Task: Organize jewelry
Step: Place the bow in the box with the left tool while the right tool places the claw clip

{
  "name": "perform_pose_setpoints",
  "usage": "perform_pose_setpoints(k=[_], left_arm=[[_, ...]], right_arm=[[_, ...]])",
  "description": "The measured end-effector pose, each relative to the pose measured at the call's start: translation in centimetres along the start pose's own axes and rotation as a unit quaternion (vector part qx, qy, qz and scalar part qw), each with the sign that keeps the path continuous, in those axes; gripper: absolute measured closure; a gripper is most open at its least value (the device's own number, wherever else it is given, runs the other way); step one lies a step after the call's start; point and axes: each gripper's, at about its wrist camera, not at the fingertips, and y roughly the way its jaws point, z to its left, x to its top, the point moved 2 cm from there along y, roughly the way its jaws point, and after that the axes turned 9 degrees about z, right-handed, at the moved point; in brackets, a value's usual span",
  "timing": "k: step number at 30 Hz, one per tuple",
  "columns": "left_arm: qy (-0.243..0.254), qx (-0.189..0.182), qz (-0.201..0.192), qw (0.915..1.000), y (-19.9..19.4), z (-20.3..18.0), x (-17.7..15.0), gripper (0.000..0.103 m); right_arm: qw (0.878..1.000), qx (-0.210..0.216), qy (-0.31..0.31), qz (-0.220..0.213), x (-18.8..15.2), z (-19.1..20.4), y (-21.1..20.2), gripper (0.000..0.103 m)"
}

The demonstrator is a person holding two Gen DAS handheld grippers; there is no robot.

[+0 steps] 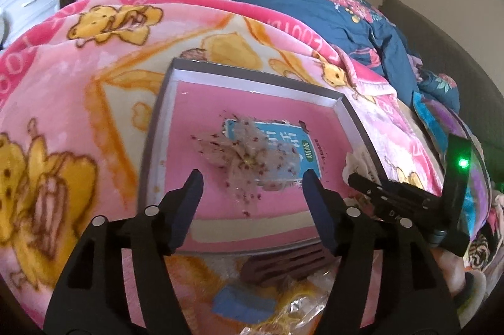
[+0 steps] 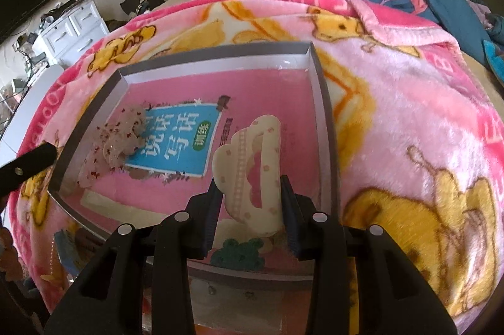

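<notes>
Your left gripper [image 1: 252,180] hangs with its jaws apart over the near half of the tray [image 1: 157,120], nothing between them. The sheer bow [image 1: 252,158] lies in the tray, on the blue label [image 2: 176,139], just beyond those fingertips. Your right gripper [image 2: 250,187] is clamped on the cream clip [image 2: 249,164], above the tray's right part.

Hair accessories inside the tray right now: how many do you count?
1: the sheer speckled bow lies on the tray floor in front of the open left claw. The cream hair clip hangs above it, gripped by the right claw. Others may be hidden.
</notes>
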Motion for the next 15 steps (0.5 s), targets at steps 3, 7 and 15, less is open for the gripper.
perform_pose_setpoints(k=[3, 7, 15], left_arm=[[-0.005, 0.007, -0.008, 0.9999, -0.8, 0.3, -0.3, 0.039], [-0.008, 0.018, -0.017, 0.9997, -1.8, 0.4, -0.7, 0.032], [-0.020, 0.043, -0.036, 0.9982, -3.9, 0.7, -1.7, 0.017]], right_arm=[[1.000, -0.003, 0.001, -0.002, -0.2, -0.1, -0.1, 0.066], [1.000, 0.007, 0.008, -0.008, -0.5, -0.4, -0.9, 0.055], [0.999, 0.024, 0.011, -0.040, -1.9, -0.9, -5.2, 0.038]])
